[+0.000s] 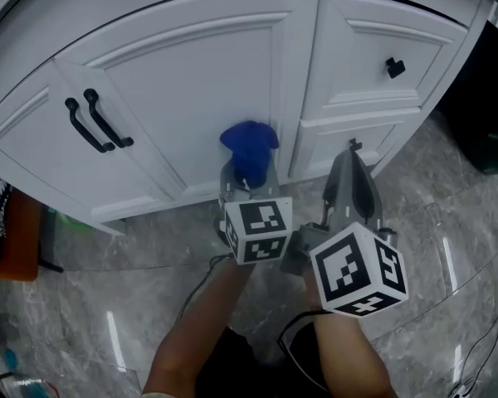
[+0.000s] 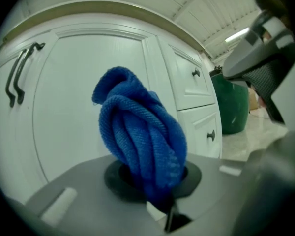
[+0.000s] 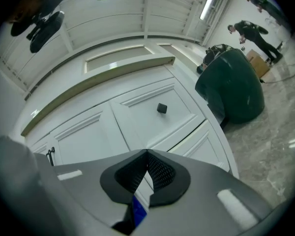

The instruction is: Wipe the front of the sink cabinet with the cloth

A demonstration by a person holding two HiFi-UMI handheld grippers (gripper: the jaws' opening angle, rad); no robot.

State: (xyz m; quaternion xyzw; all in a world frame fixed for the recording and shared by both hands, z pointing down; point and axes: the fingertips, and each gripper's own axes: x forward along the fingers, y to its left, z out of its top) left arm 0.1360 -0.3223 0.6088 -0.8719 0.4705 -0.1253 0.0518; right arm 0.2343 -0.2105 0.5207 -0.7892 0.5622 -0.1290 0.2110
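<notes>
sink cabinet [image 1: 199, 81]: white, spans 9 to 2 o'clock in head view | green bin [image 3: 231, 87]: 2 o'clock in right gripper view, beside the cabinet | right tool [image 1: 353, 152]: jaws pressed together, empty, 5 o'clock | left tool [image 1: 247, 177]: pinching cloth [image 1: 249, 143] | cloth: blue, bunched, centre, before cabinet door; contact unclear

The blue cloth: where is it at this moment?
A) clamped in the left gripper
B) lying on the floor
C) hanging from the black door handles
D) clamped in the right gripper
A: the left gripper view shows the blue cloth bunched up and pinched between the jaws of the left gripper, while the right gripper has its jaws closed together with nothing held.
</notes>
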